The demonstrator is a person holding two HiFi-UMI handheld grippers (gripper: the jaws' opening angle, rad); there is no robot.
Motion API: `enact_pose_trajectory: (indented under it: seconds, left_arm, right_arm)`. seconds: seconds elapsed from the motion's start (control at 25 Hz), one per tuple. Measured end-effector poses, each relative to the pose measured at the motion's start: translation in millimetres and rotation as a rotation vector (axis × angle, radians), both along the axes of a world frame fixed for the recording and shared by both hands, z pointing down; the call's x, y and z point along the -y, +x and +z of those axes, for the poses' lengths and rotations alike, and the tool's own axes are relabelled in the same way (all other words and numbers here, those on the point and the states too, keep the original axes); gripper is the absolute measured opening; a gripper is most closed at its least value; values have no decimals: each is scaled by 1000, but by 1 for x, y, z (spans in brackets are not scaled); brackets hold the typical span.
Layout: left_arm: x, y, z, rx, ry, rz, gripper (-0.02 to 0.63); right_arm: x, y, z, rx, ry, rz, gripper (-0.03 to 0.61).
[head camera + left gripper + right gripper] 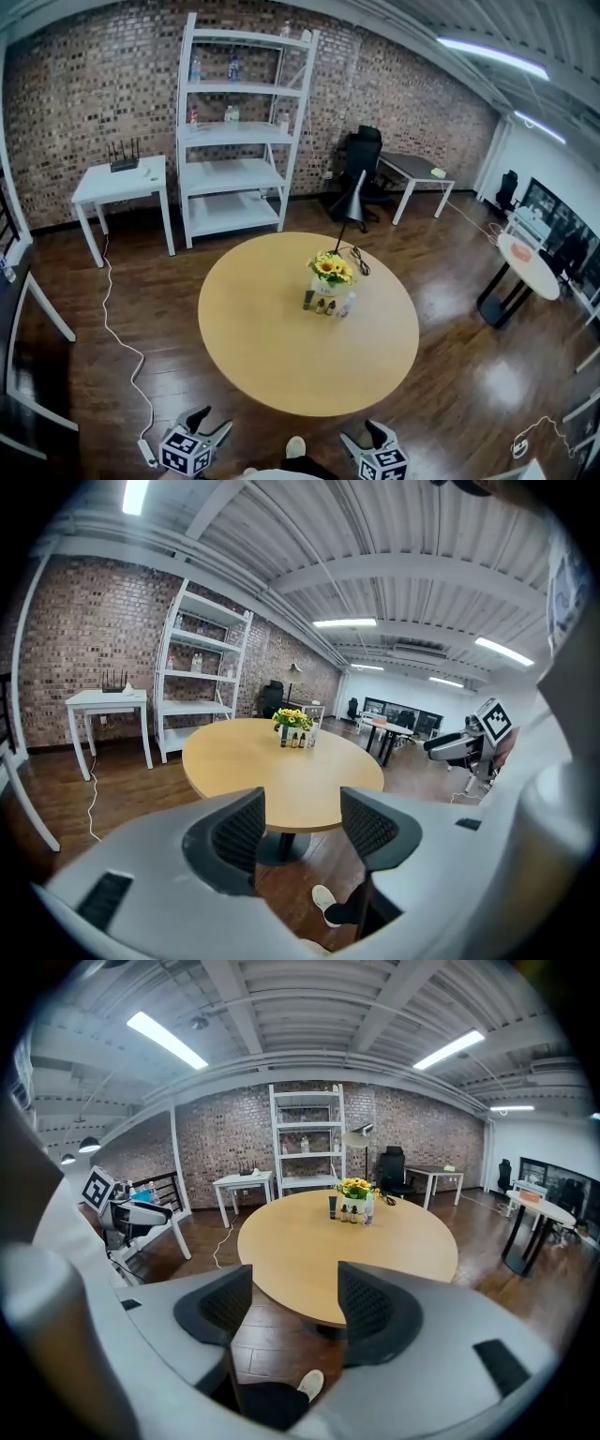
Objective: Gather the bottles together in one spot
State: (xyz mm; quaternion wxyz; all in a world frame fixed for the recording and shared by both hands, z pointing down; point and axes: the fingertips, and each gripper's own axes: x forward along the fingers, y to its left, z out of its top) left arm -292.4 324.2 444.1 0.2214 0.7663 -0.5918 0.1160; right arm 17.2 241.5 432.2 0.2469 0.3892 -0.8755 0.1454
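Several small bottles (326,304) stand close together near the middle of the round wooden table (272,366), right in front of a vase of sunflowers (331,271). They include a dark tube (333,1207), little brown bottles (348,1212) and a clear bottle (368,1208). In the left gripper view the same bottles (298,740) show far off. My left gripper (211,424) and right gripper (364,434) hang below the table's near edge, well short of the bottles. Both the left gripper (302,817) and the right gripper (295,1302) are open and hold nothing.
A white shelf unit (234,122) against the brick wall carries more bottles. Beside it stands a small white table (122,183). A black desk lamp (352,202) rises at the table's far edge. A white cable (122,347) runs over the floor at left. A shoe (295,447) shows between the grippers.
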Motion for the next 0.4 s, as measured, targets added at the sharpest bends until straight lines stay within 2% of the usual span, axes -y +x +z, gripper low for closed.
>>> enact_pose_trajectory:
  seconds: [0.24,0.4]
  left_arm:
    - [-14,4,2,-7,-6,-4,232]
    - [-18,11,6,-12,-5,-5,232]
  right_arm:
    - [-27,-1,-4,-33,7,-47,307]
    - [-25,6,-11,-39,25,-49,307]
